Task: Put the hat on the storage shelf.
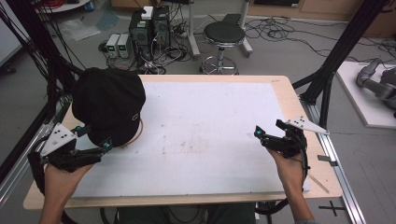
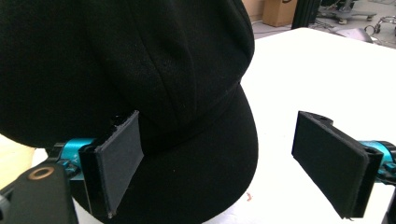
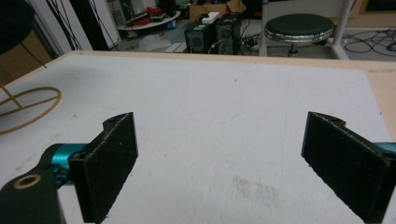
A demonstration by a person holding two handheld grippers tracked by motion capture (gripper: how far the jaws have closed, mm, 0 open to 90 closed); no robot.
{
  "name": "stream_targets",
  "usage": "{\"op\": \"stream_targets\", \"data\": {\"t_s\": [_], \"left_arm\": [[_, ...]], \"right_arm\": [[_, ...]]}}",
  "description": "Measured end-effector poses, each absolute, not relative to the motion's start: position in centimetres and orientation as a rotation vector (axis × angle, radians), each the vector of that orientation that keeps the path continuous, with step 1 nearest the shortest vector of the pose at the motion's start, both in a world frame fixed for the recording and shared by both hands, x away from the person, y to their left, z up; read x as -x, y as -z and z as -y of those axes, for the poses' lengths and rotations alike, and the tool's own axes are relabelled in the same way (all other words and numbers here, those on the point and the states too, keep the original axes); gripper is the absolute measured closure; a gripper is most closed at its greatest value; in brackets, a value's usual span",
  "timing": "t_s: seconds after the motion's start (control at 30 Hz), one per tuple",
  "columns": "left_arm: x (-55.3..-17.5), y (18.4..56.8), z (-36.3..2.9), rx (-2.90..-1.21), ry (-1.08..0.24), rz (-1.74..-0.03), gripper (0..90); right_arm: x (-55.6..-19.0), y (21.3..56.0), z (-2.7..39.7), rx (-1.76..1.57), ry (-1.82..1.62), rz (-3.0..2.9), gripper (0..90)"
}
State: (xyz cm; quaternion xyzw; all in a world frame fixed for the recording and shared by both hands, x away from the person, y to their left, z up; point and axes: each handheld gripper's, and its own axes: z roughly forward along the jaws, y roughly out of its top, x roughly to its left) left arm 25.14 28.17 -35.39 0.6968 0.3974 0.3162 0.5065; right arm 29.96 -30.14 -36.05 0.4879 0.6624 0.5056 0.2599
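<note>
- A white-topped table [image 1: 210, 121] is bearing everything, with a stool [image 1: 224, 35] standing behind its far edge.
- A black cap [image 1: 108, 105] is sitting raised on a wooden ring stand [image 3: 28, 105] at the table's far left.
- The left gripper [image 1: 95, 140] is hovering released, its jaws spread just beside the cap's brim [image 2: 219, 154].
- The right gripper [image 1: 268, 133] is waiting released, jaws wide over bare table at the right, well apart from the cap.

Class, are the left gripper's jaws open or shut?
Open: the left gripper shows a wide gap, its jaws flanking the black cap's brim.
</note>
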Motion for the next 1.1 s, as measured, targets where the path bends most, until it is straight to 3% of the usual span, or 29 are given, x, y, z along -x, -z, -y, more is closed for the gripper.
{"op": "stream_targets", "data": {"t_s": [0.2, 1.1], "left_arm": [[-25.3, 35.6, -28.2, -1.679, -0.761, -0.967, 16.6], [-25.7, 35.6, -27.7, -1.689, -0.754, -0.951, 16.4]], "right_arm": [[-29.3, 37.4, 30.0, -1.333, -1.357, -1.818, 10.4], [-28.9, 37.6, 30.5, -1.352, -1.363, -1.811, 10.4]]}}
